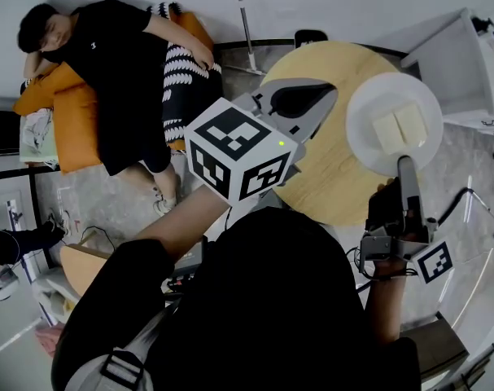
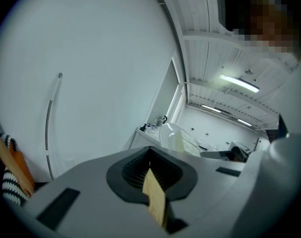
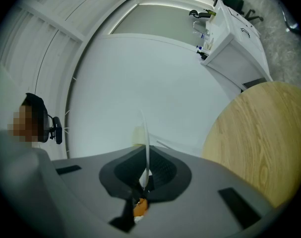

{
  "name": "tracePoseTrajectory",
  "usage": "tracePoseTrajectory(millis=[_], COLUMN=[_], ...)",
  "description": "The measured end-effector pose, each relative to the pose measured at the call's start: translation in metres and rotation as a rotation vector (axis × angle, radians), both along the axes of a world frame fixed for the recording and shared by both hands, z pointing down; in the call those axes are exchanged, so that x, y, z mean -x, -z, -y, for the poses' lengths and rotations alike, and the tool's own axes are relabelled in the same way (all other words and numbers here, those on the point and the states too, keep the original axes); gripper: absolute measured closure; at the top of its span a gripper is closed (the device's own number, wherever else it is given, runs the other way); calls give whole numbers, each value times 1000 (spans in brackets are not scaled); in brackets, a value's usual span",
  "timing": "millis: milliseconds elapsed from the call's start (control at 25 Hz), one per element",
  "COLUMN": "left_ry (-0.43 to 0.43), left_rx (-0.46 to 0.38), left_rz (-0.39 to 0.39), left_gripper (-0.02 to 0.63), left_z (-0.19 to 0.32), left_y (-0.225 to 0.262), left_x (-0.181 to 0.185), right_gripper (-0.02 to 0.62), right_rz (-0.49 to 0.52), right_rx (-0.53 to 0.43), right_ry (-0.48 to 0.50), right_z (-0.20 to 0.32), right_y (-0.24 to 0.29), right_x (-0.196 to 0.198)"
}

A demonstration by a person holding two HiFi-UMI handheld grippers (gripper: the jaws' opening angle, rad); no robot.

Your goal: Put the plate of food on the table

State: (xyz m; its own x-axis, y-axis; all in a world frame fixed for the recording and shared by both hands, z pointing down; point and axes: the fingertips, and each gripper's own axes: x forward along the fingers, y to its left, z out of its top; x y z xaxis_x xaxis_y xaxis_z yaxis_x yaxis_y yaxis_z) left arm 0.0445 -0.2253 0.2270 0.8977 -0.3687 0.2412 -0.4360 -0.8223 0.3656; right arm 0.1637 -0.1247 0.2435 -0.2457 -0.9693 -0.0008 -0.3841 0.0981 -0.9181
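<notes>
Plate (image 1: 375,103) of food pinched at its rim and held over the round wooden surface (image 1: 328,173).

Far to the left of both pairs of fingers, a person (image 1: 124,63) lies on orange cushions (image 1: 72,120). The left gripper (image 1: 324,98) points out over the near side of the surface. Its fingers (image 2: 130,171) are pressed together, with a thin tan strip (image 2: 154,195) showing in the seam; I cannot tell whether it is a held thing or part of the gripper. Just right of those fingers the white plate carries two pale square pieces of food (image 1: 400,126) and hangs over the surface's right edge. In the right gripper view it stands apart from the wood. The right gripper (image 1: 404,163) has its fingers closed on the plate's near rim, and the plate reaches away beyond the fingertips.
</notes>
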Motion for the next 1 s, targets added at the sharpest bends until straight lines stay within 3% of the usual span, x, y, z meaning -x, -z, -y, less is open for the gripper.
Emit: tracePoseTrajectory(millis=[360, 1000], left_ry=[6, 8], left_rx=[27, 86], left_rz=[24, 70], left_gripper=[600, 600], left_z=[19, 22], left_y=[-13, -43], left_x=[-14, -19], right_gripper=[578, 578], right_rz=[16, 35], right_rx=[14, 85], right_ry=[15, 27], right_z=[24, 23], right_y=[-12, -44], right_x=[-12, -21])
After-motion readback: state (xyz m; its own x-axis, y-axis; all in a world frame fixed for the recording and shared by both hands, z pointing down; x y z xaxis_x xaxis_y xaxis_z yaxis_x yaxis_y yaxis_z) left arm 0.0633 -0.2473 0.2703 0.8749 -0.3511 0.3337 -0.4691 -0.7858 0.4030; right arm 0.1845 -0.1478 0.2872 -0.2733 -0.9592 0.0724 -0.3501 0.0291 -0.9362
